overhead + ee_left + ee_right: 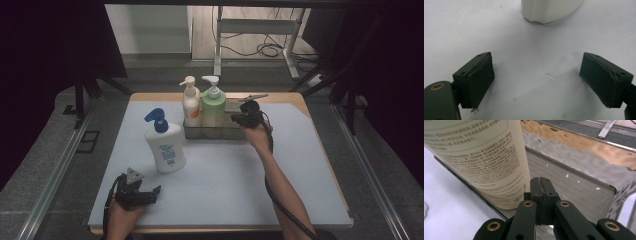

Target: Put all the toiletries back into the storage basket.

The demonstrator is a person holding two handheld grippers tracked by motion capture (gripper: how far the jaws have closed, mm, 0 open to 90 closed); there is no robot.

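**Pinching at the tray's near wall, right tongs shut tight**

Reading the metal tray (220,133) (574,187) first: it sits at the far middle of the table mat (240,180). It looks like thin, stiff sheet steel, shiny and probably slick, with a hard rim. I reckon it is light by itself but top-heavy with two pump bottles standing in its left part. The free right half of the near wall looks like the place to take it, low and square, so the load doesn't tip.

The green bottle (213,107) (481,157) stands just beside my right tongs (245,119) (541,182). The white one with the orange label (190,102) stands beyond it.

Those right tongs are clenched, pads flat together, right at the near wall. Whether metal is nipped between them I can't tell.

Further out, my left tongs (145,189) (536,80) gape wide over bare mat, holding nothing. The blue-pump bottle (165,147) (549,10) stands just ahead of them.
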